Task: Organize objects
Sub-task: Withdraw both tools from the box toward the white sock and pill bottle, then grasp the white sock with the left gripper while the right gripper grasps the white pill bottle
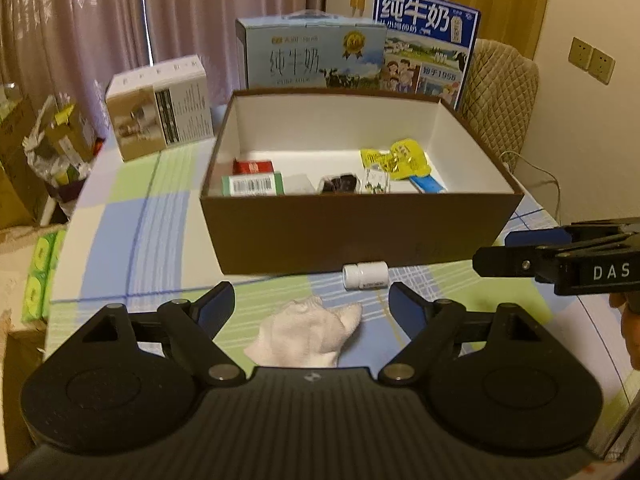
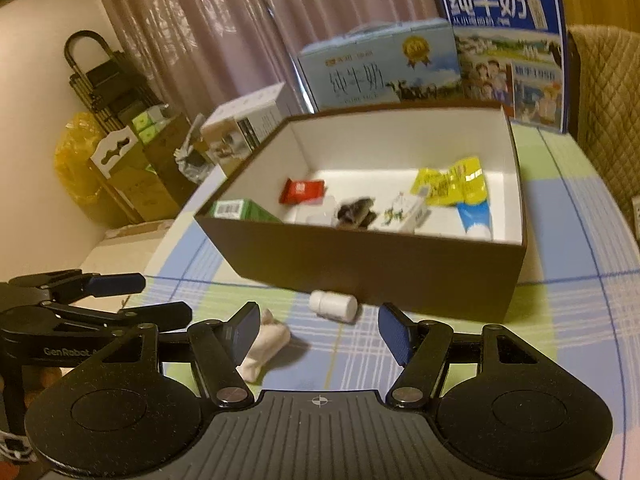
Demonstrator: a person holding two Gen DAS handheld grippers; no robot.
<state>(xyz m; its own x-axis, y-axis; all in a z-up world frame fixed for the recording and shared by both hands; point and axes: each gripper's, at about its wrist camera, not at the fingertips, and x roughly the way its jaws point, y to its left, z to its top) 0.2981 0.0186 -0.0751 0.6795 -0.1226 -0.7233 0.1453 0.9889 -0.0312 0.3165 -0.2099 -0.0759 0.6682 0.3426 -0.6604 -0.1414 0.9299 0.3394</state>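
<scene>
Both hand-held grippers are hanging wide open and empty over the worktop's near edge. Left hand-held gripper (image 1: 312, 300) is sitting right above the crumpled white sock (image 1: 308, 332); right hand-held gripper (image 2: 316, 334) is facing the white pill bottle (image 2: 333, 306), lying on its side, long axis crosswise, touching the brown box's (image 2: 360, 264) front wall, so nearer that hand.

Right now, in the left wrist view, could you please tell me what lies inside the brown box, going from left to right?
Green barcoded carton → dark snack in clear wrap → small white floral packet → yellow crinkled foil packet → blue flat packet.
</scene>
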